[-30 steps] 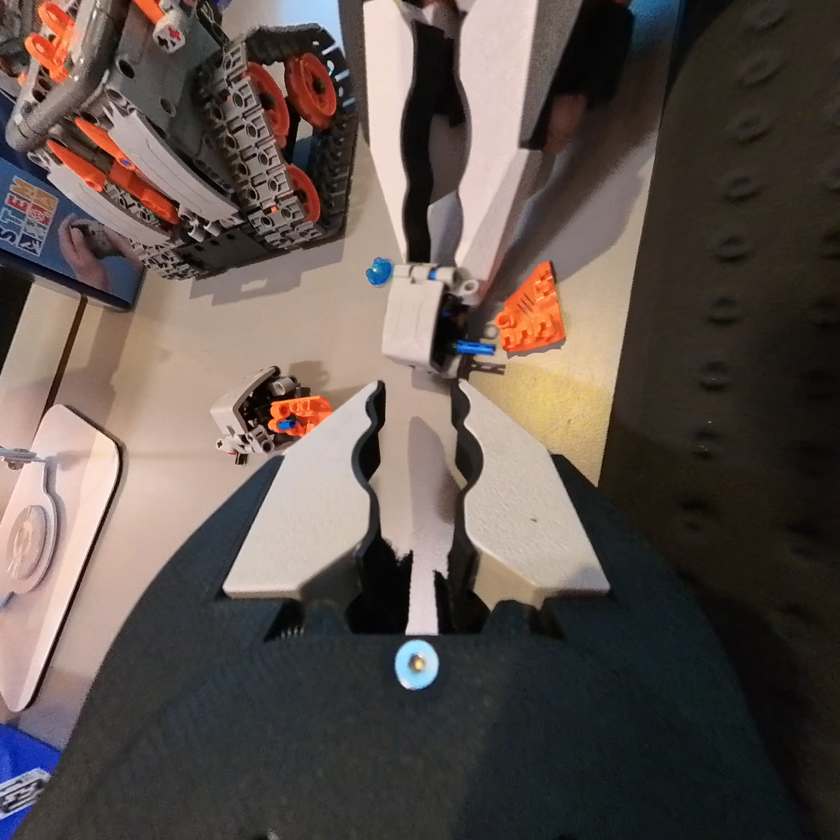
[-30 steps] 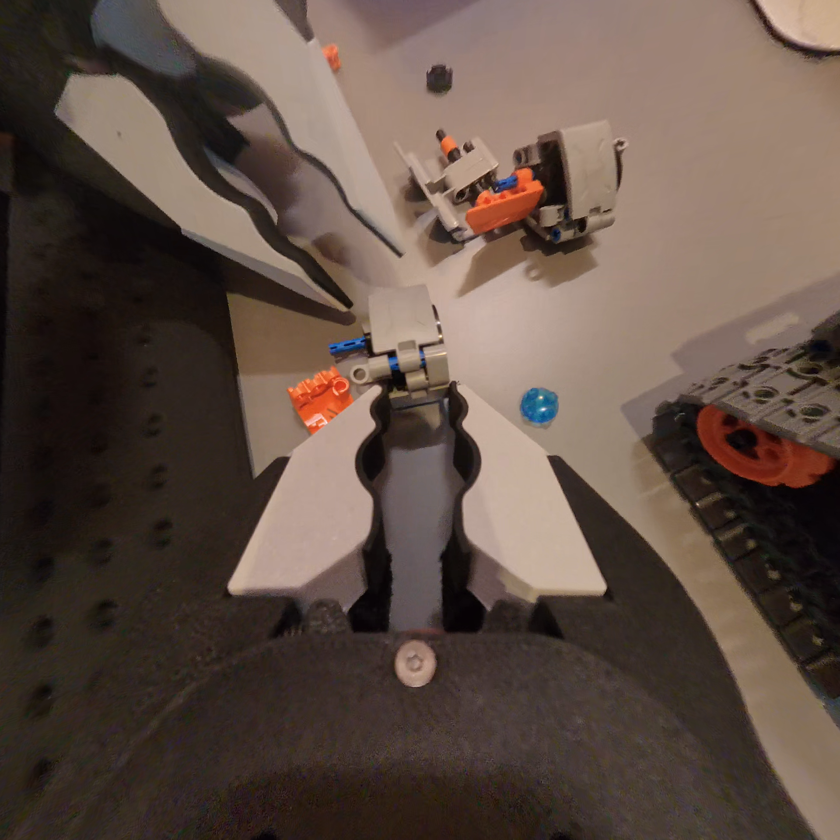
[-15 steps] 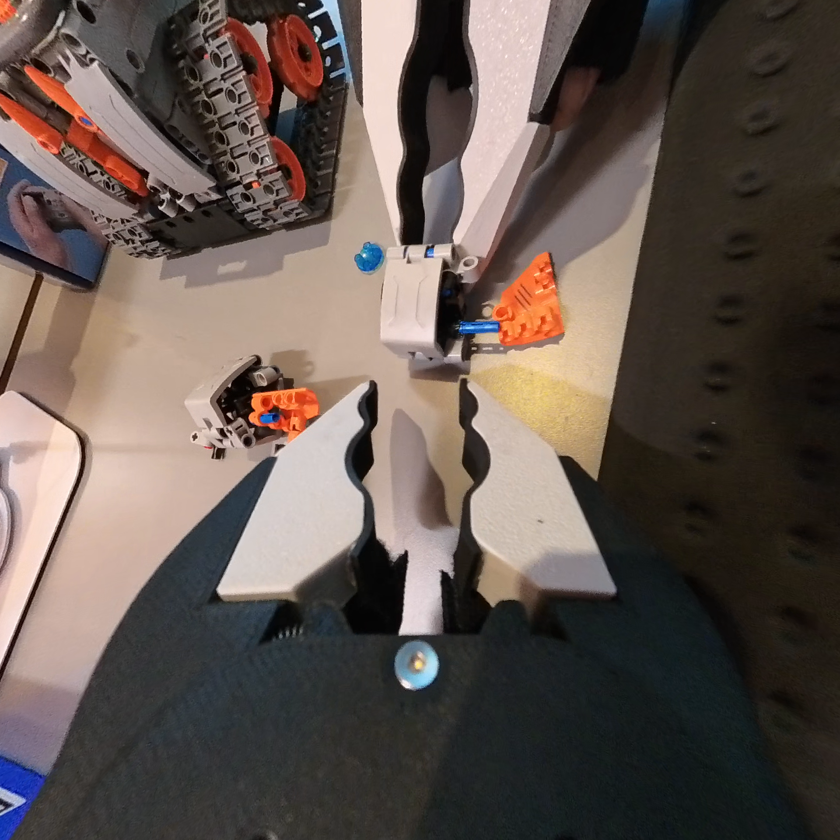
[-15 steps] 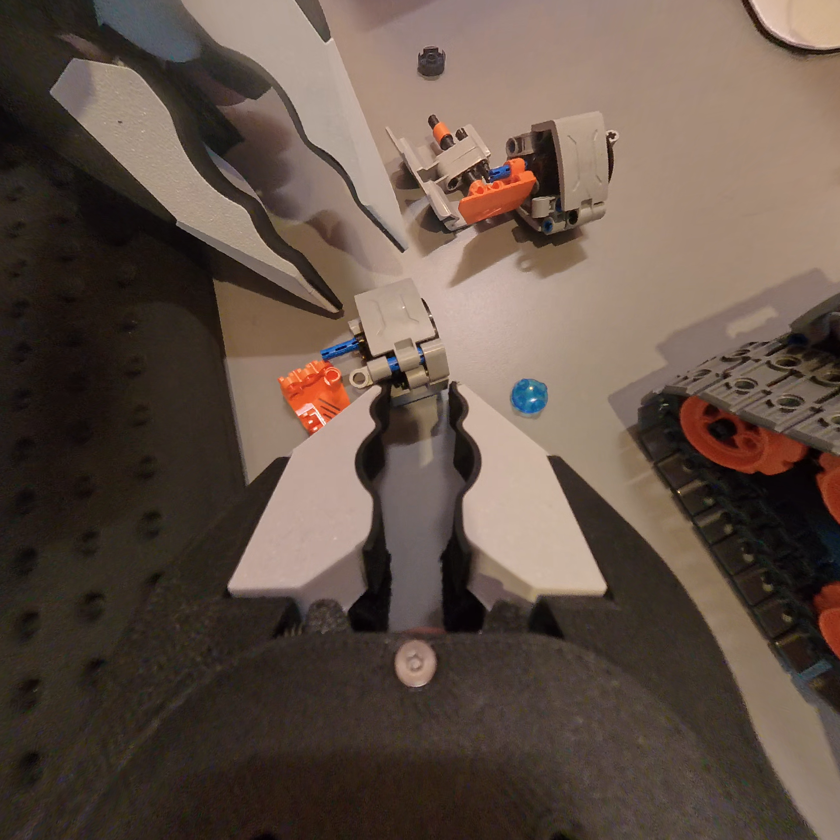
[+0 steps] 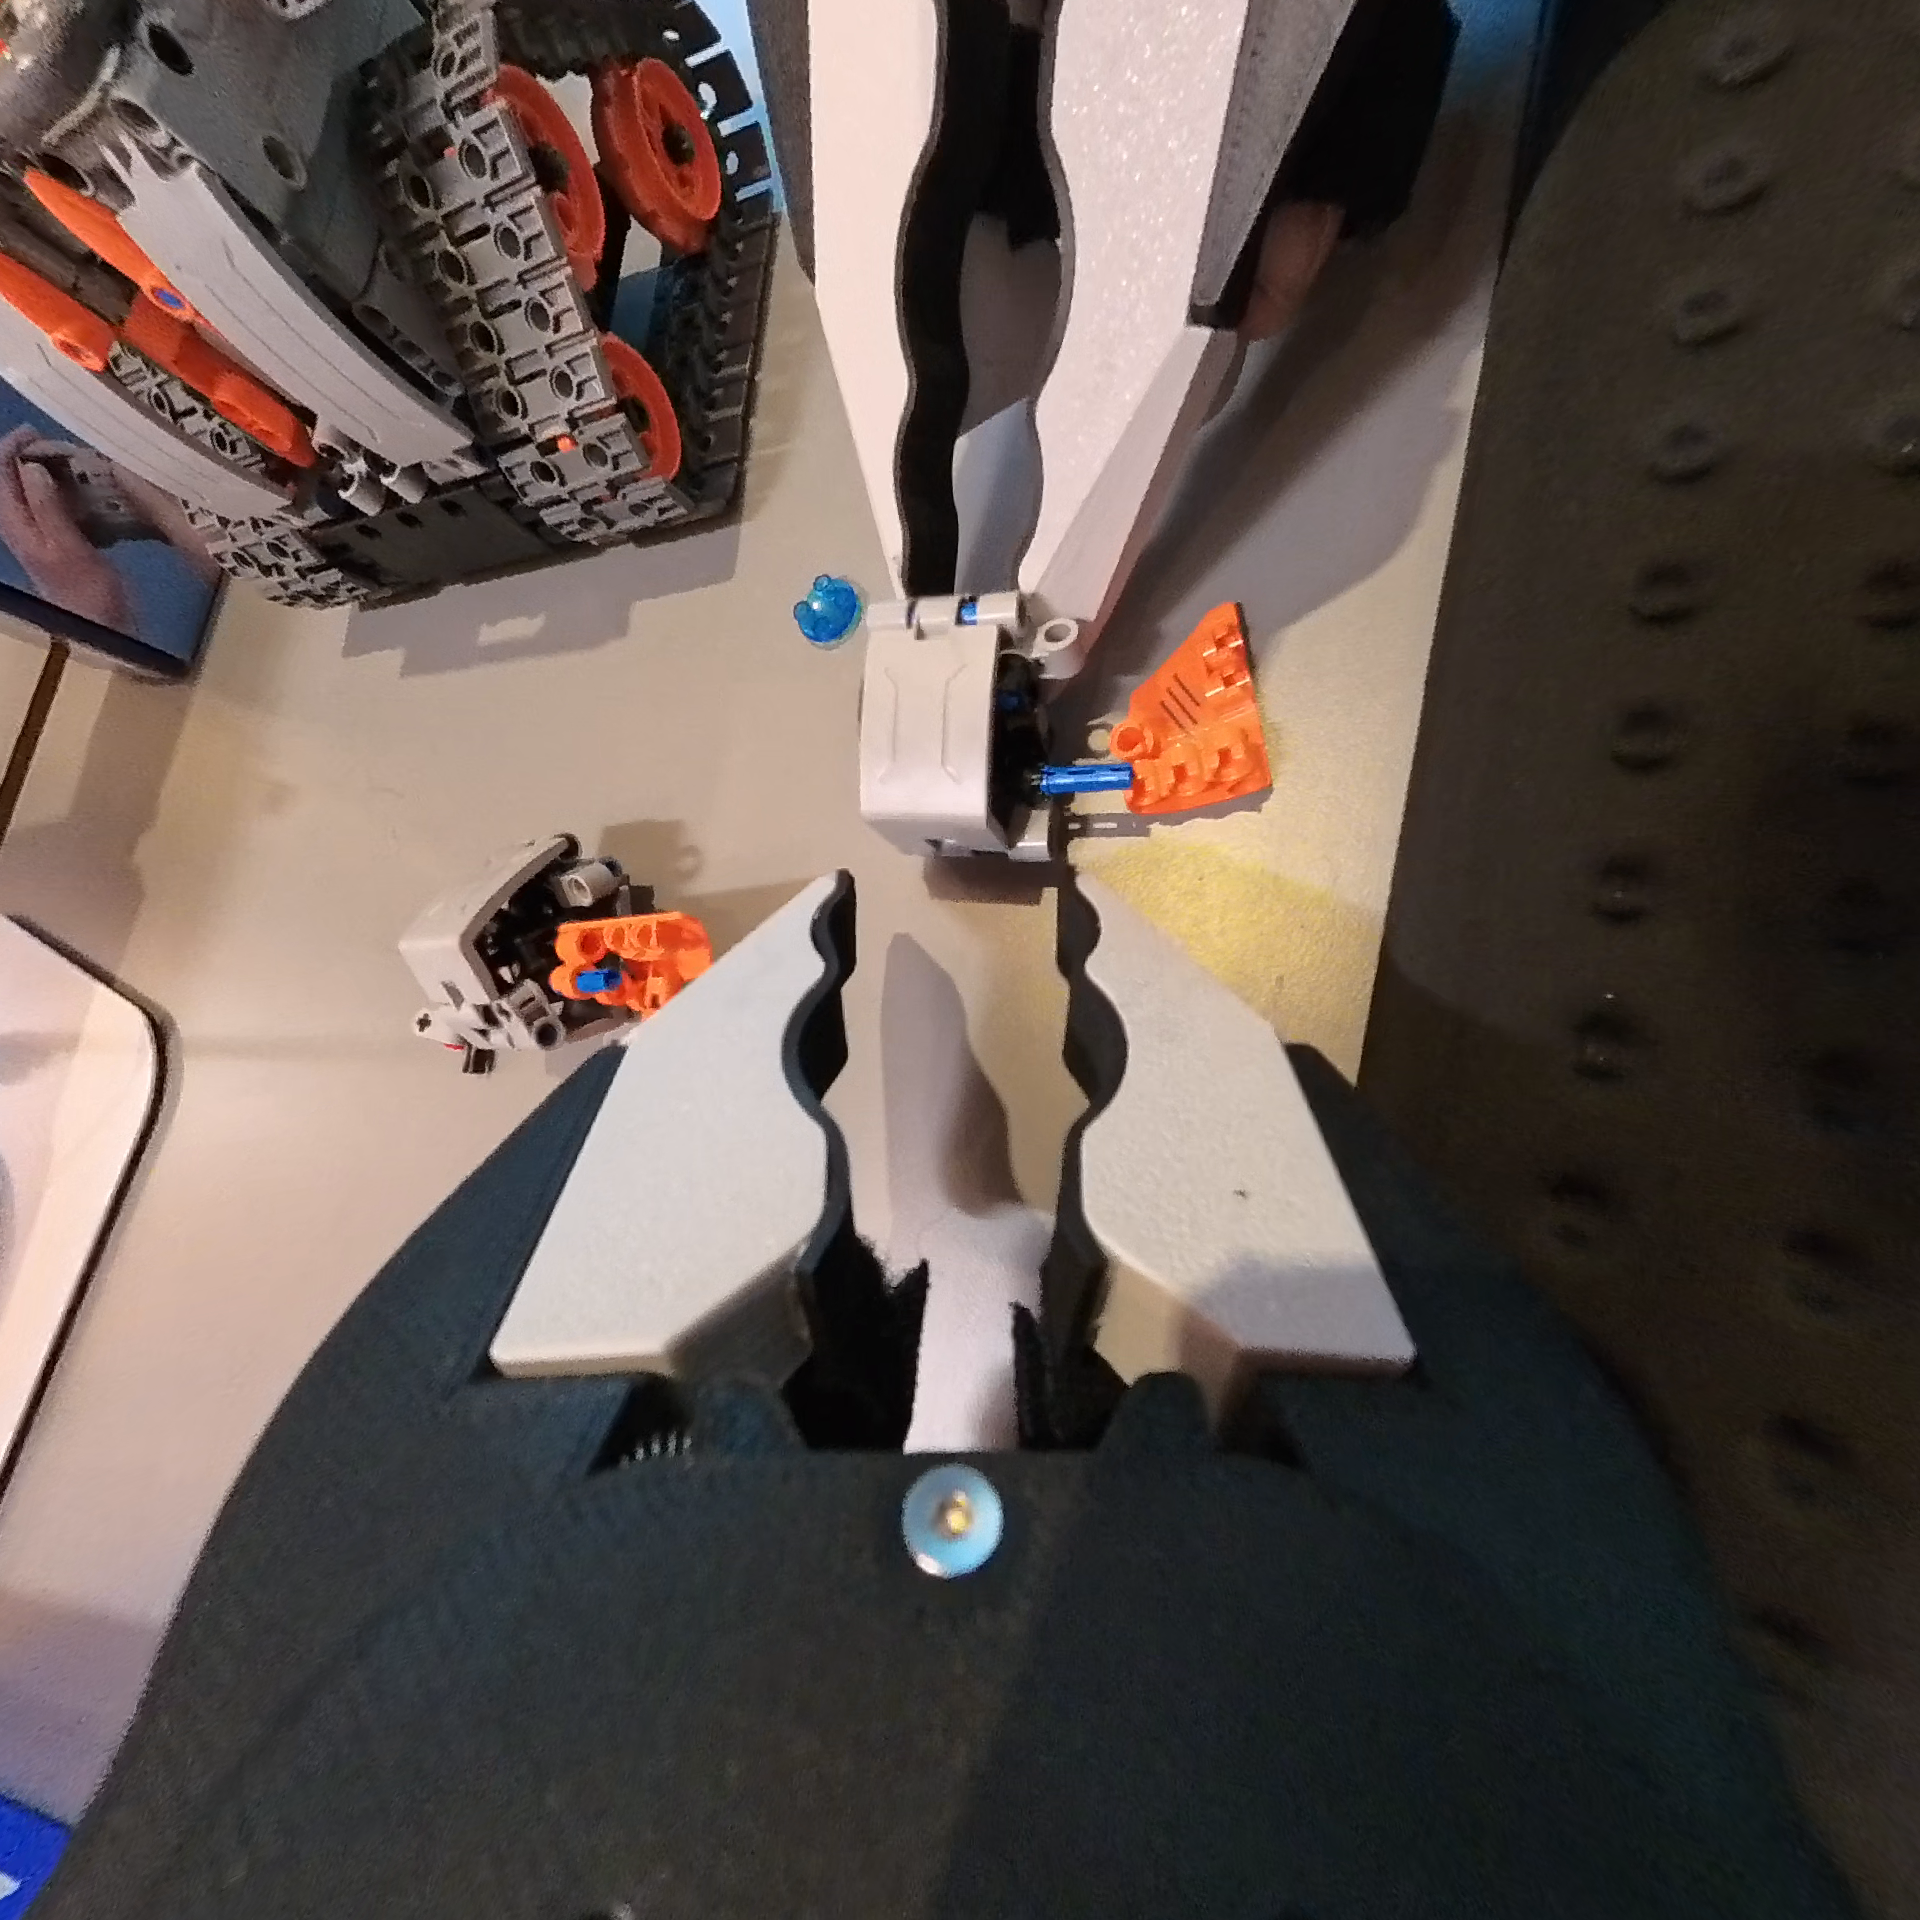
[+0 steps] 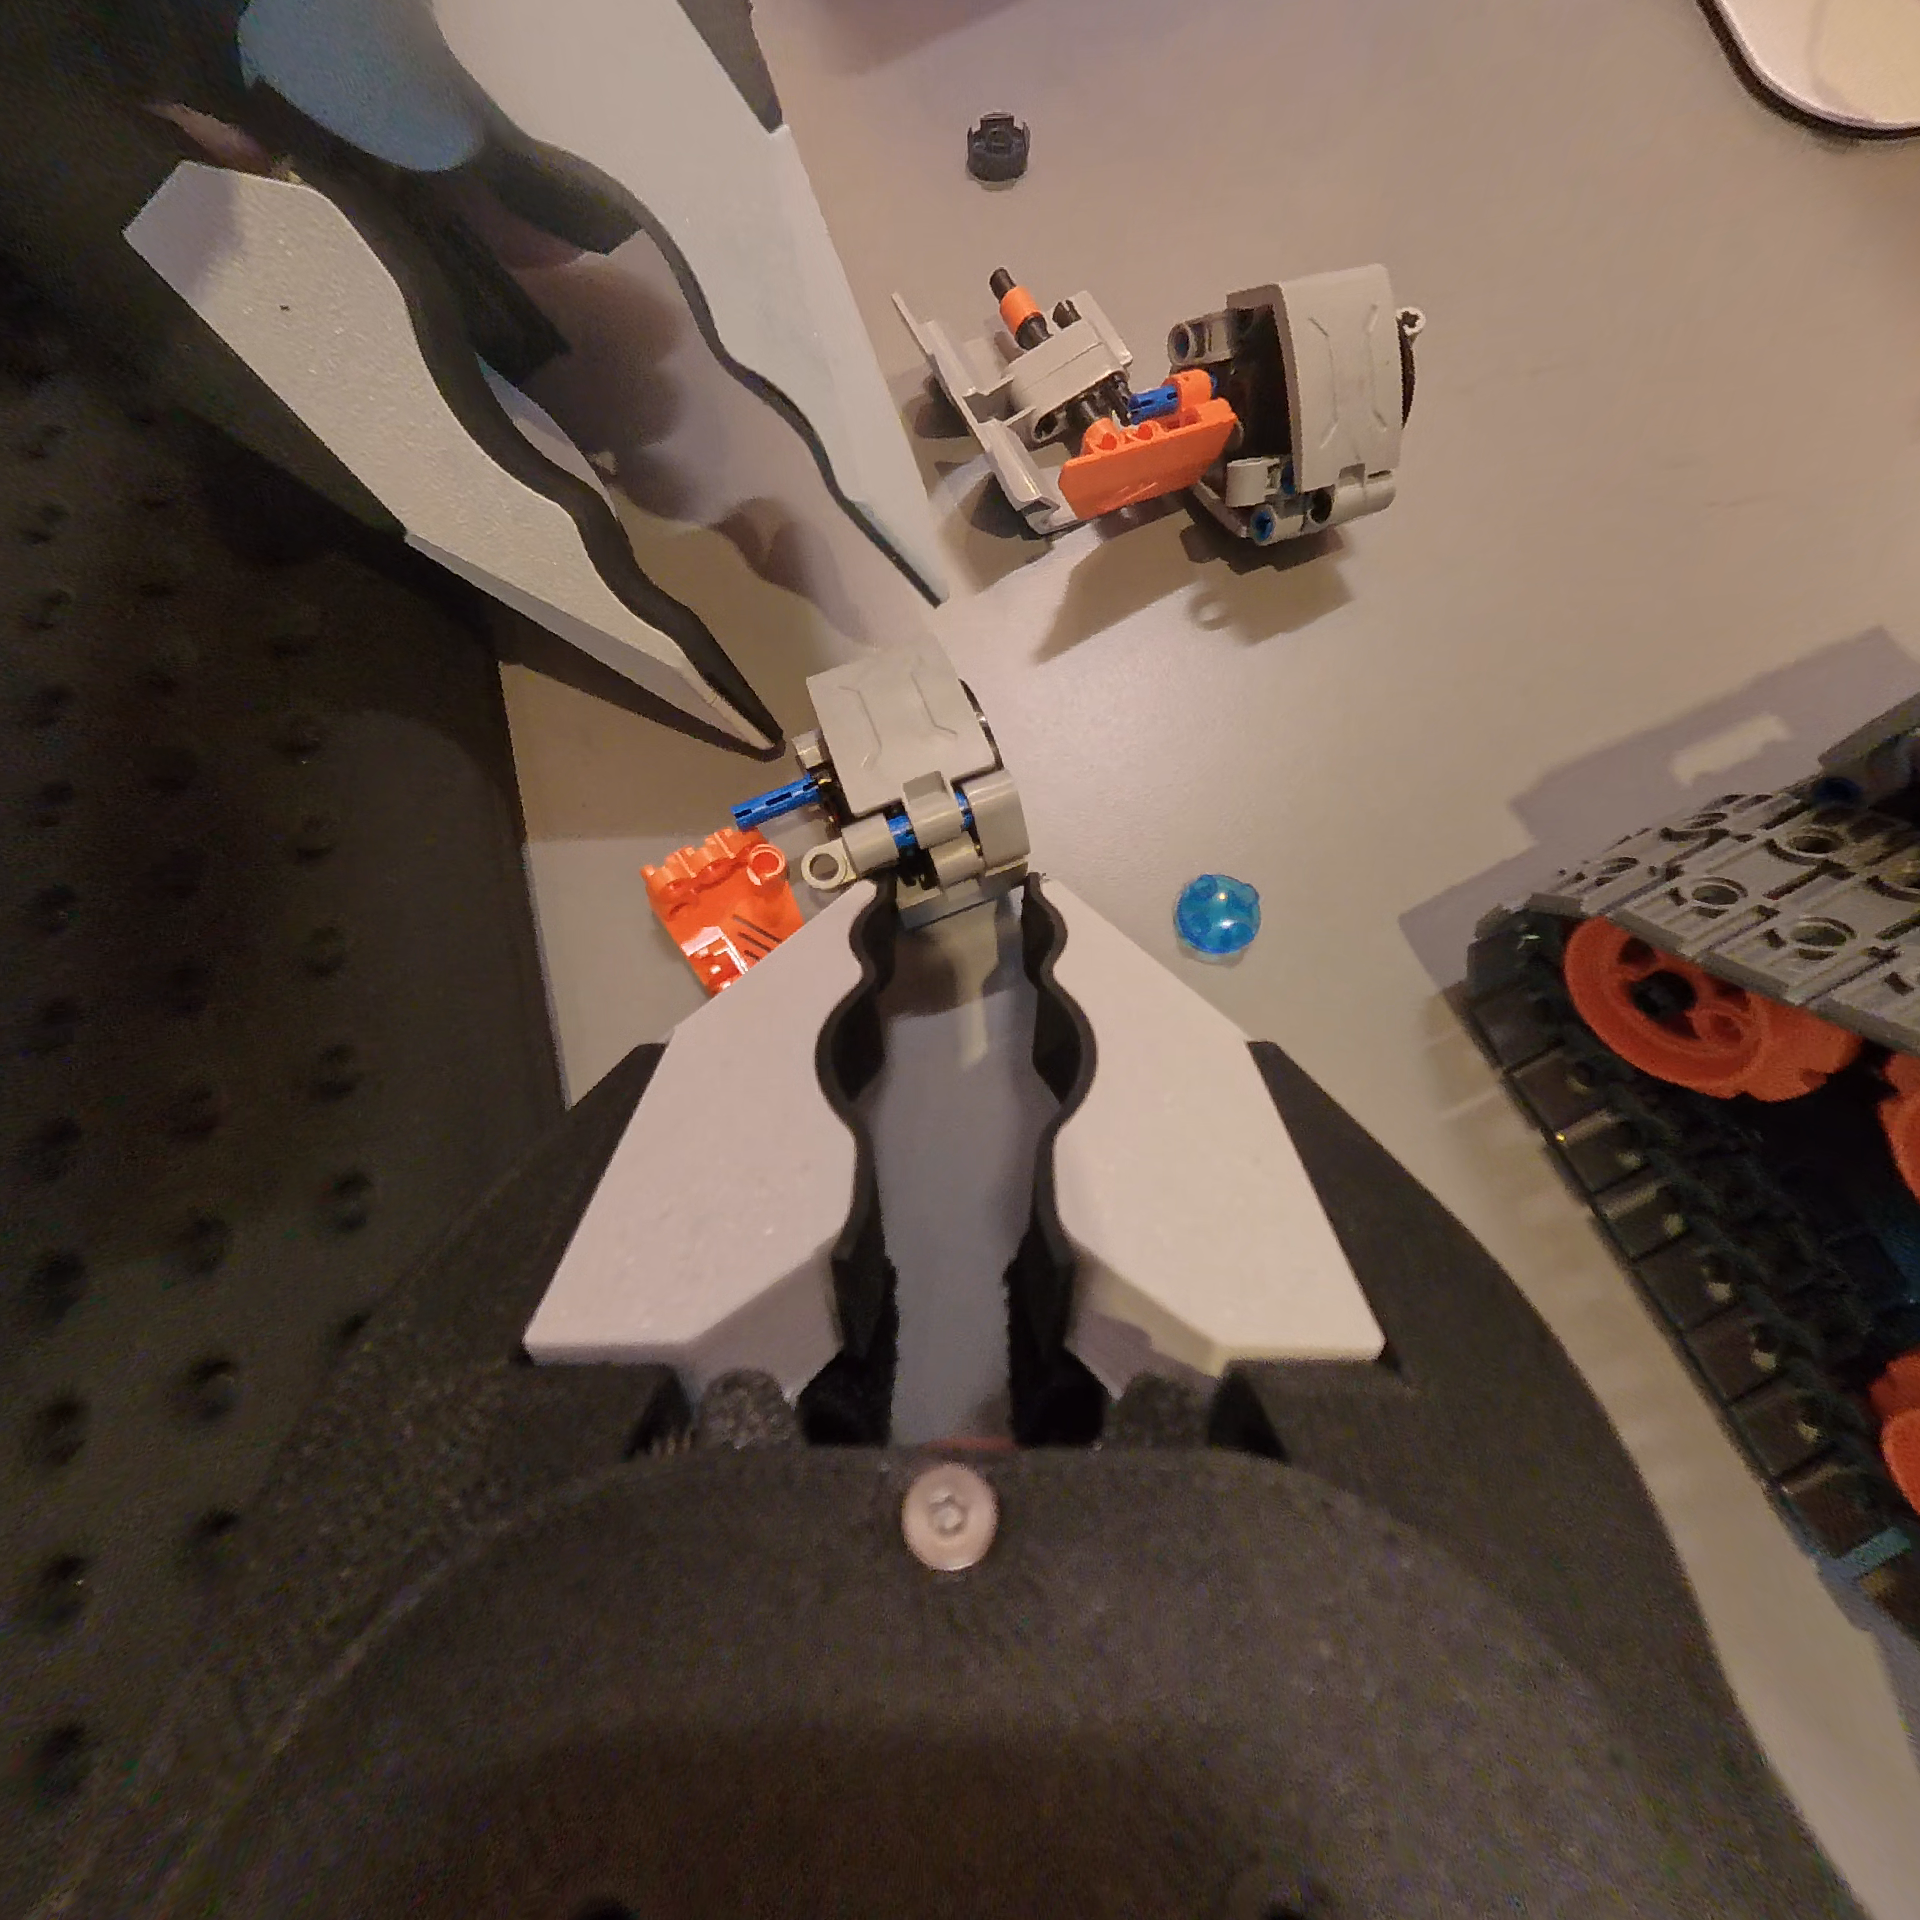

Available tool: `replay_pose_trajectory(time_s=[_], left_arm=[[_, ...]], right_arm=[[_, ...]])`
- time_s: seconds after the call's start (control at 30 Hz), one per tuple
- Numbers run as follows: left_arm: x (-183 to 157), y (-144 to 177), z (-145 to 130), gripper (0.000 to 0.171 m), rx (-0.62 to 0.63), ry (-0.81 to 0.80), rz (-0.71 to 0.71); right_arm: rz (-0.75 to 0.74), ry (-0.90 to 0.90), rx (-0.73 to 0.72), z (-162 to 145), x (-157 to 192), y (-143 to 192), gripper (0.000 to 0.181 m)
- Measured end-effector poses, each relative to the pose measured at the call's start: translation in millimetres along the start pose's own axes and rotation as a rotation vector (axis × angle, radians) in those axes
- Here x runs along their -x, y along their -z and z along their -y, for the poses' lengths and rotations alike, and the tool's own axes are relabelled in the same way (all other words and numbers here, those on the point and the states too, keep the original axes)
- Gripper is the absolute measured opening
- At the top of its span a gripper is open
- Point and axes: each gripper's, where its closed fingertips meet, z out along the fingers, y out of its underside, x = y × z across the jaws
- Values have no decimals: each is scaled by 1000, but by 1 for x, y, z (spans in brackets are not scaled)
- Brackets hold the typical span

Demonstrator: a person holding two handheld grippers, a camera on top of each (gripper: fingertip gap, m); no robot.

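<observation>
A small grey brick assembly (image 5: 925,748) with a blue pin lies on the beige table (image 5: 468,748). My right gripper (image 6: 951,899) is closed on the assembly's (image 6: 894,727) hinge end; in the left wrist view it comes down from the top (image 5: 961,597). My left gripper (image 5: 961,904) is open and empty, its tips just short of the assembly's other end. In the right wrist view it (image 6: 847,670) reaches in from the upper left. An orange wedge plate (image 5: 1195,727) (image 6: 717,914) lies at the blue pin's tip.
A clear blue round stud (image 5: 826,613) (image 6: 1216,914) lies beside the assembly. A second grey and orange assembly (image 5: 540,956) (image 6: 1195,416) lies apart. A tracked brick vehicle (image 5: 416,291) (image 6: 1714,987), a black dimpled mat (image 5: 1662,831), a white board (image 5: 62,1143) and a black stud (image 6: 997,145) surround them. About 4 cm separates my left fingertips from my right.
My left gripper's jaws have opened wider. The grey assembly has turned straighter between the two grippers, and its blue pin now reaches the orange plate.
</observation>
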Motion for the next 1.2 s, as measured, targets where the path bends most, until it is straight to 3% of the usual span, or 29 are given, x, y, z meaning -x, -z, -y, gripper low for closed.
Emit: replay_pose_trajectory(time_s=[0.73,1.07,1.2], left_arm=[[-9,1,6,32,-40,34,-64],[-5,3,4,32,-35,42,-51],[-6,4,5,32,-38,36,-57]], right_arm=[[15,80,-9,4,9,-2,21],[15,105,2,1,6,10,38],[59,120,-77,14,14,18,43]])
